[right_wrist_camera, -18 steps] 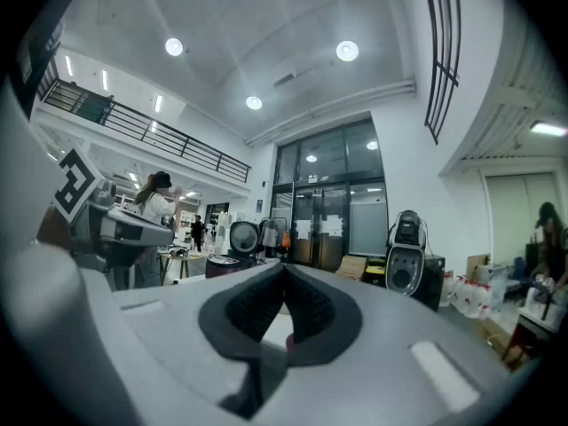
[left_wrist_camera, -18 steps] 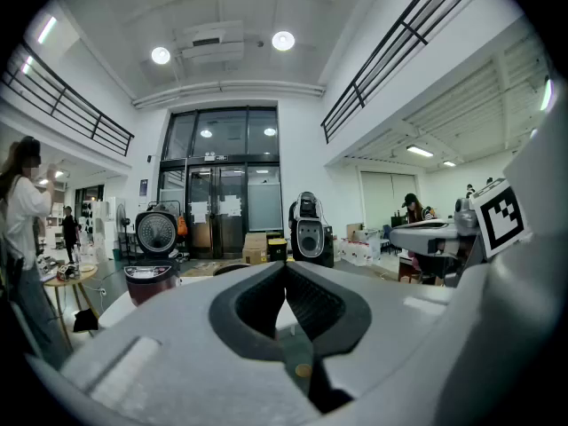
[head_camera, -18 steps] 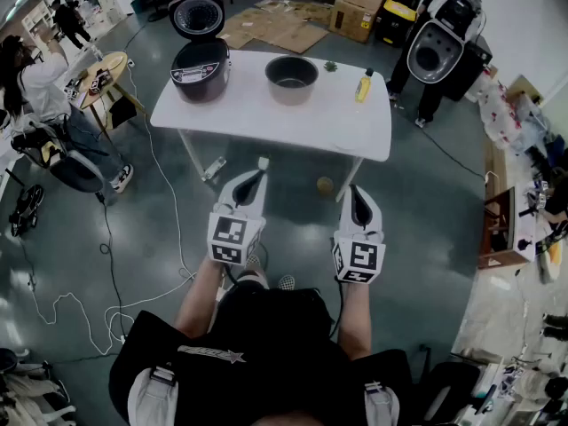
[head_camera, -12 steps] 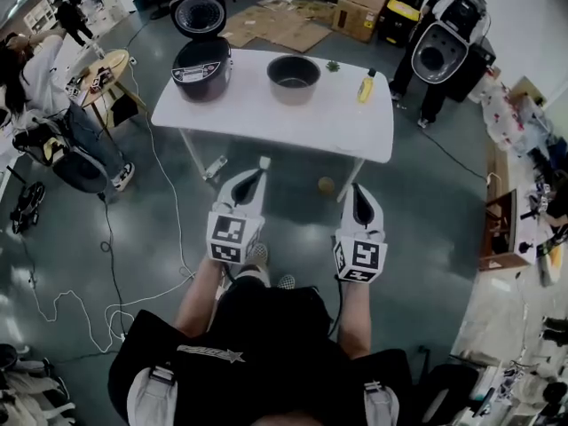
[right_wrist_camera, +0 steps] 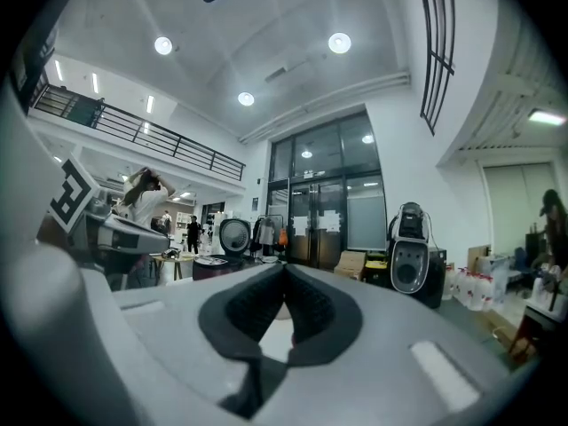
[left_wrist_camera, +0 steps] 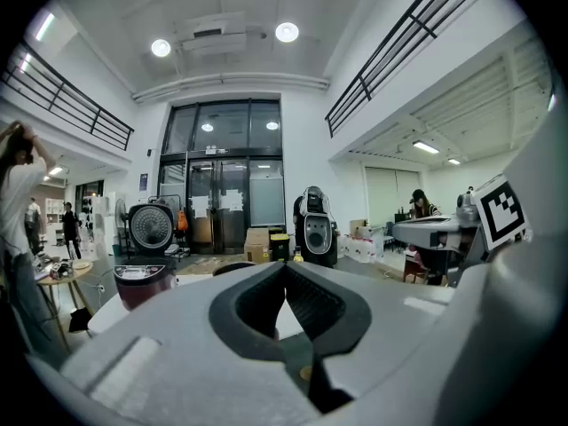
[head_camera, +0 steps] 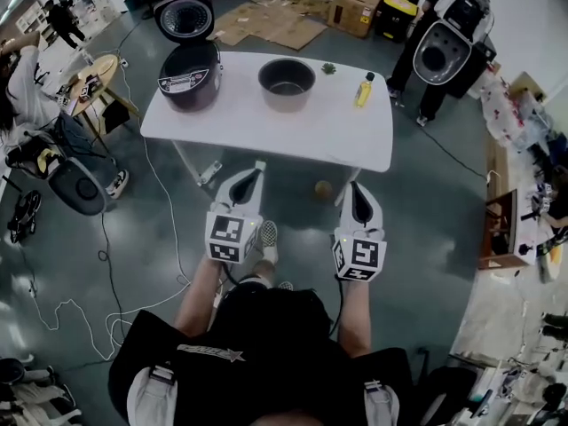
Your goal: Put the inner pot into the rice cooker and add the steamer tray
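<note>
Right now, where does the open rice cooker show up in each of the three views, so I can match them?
Head view: the rice cooker stands on the far-left corner of the white table, lid up.
Left gripper view: at the left, about mid-height.
Right gripper view: small, just left of centre.
Shared landmark: the black-and-white machine, to the right of the cooker in all three.
</note>
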The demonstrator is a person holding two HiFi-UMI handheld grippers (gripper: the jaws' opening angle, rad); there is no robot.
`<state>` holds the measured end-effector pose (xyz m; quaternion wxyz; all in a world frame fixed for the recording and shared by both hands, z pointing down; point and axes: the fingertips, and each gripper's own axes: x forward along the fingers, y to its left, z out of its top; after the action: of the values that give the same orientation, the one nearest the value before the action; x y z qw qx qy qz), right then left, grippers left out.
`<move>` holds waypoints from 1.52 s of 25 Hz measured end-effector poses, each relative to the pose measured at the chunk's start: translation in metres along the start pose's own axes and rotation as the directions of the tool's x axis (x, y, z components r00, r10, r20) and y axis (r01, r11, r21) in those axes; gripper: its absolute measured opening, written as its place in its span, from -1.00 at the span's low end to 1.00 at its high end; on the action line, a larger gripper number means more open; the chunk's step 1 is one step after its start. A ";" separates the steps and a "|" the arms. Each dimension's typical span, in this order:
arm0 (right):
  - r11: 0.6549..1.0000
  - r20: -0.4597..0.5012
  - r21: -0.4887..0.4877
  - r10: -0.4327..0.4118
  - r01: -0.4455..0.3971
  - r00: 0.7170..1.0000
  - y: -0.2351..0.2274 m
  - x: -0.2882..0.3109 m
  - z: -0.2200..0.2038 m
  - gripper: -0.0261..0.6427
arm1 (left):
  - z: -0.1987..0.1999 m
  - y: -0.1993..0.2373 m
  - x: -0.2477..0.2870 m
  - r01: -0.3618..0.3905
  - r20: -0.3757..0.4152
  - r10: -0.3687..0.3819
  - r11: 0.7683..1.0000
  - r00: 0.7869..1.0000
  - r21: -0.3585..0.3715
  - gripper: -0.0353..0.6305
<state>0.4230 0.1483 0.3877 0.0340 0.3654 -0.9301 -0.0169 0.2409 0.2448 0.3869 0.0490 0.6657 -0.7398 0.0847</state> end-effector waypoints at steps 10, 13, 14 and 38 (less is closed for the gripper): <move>1.000 -0.031 -0.016 0.009 -0.010 0.999 -0.033 0.118 -0.001 -0.91 | 0.010 0.052 0.115 0.002 -0.016 -0.003 0.999 1.000 -0.032 -0.86; 1.000 -0.047 -0.010 0.006 -0.007 0.999 -0.038 0.149 -0.002 -0.91 | 0.011 0.069 0.144 0.011 -0.027 -0.012 0.999 1.000 -0.038 -0.86; 1.000 -0.053 -0.010 0.008 -0.008 0.999 -0.038 0.160 -0.002 -0.91 | 0.011 0.074 0.153 0.014 -0.031 -0.015 0.999 0.999 -0.041 -0.86; 1.000 -0.153 0.019 0.009 -0.006 0.988 -0.048 0.351 -0.031 -0.91 | 0.002 0.188 0.307 0.025 -0.082 -0.033 0.996 0.996 -0.087 -0.86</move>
<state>0.2014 -0.1257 0.4341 0.1019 0.3624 -0.9262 0.0200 0.0213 -0.0373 0.4304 0.1097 0.6695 -0.7303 0.0799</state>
